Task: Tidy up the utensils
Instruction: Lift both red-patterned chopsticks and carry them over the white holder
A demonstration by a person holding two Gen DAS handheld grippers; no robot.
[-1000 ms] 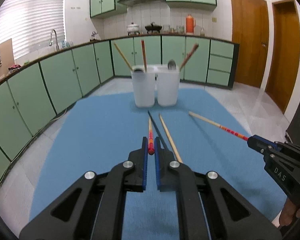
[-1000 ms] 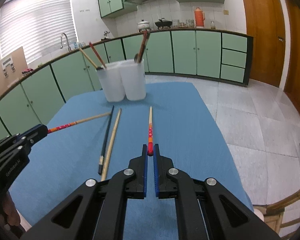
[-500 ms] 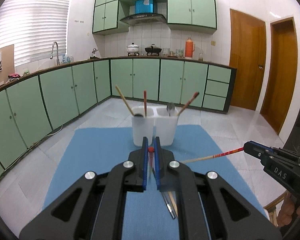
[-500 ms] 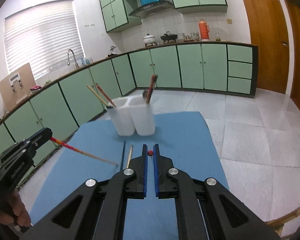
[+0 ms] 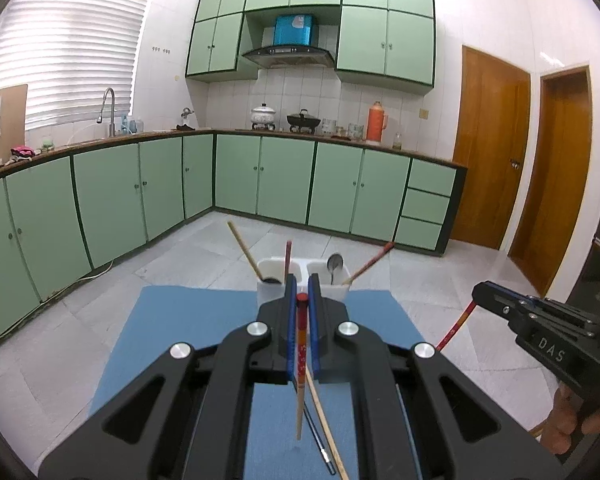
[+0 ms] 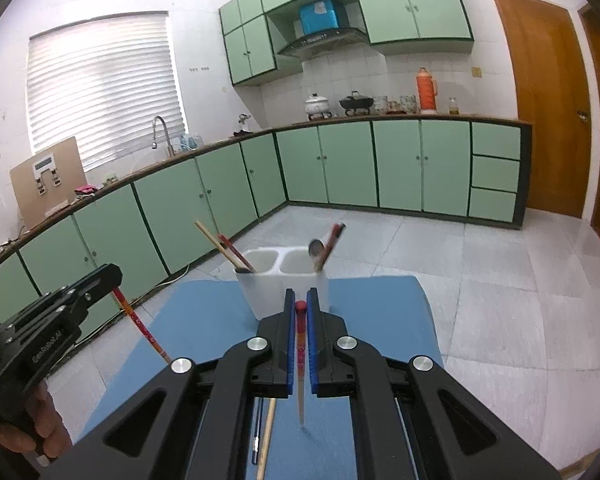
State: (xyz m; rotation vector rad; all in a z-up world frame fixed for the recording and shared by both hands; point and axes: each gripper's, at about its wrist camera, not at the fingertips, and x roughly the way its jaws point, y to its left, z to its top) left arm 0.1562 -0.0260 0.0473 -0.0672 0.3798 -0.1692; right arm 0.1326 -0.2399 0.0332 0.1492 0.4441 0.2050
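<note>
My left gripper is shut on a red-patterned chopstick that hangs point down above the blue mat. My right gripper is shut on a matching red-patterned chopstick, also hanging point down. A white two-compartment holder stands at the mat's far edge, just beyond both grippers; chopsticks lean in its left compartment, and a spoon and a dark red chopstick in the right. Each gripper shows in the other's view, the right and the left.
A dark chopstick and a plain wooden chopstick lie on the mat below the grippers; they also show in the right wrist view. Green kitchen cabinets ring the tiled floor. Wooden doors stand at the right.
Both grippers have lifted their chopsticks off the mat and tipped them from lying flat to hanging point down. Both have moved closer to the holder.
</note>
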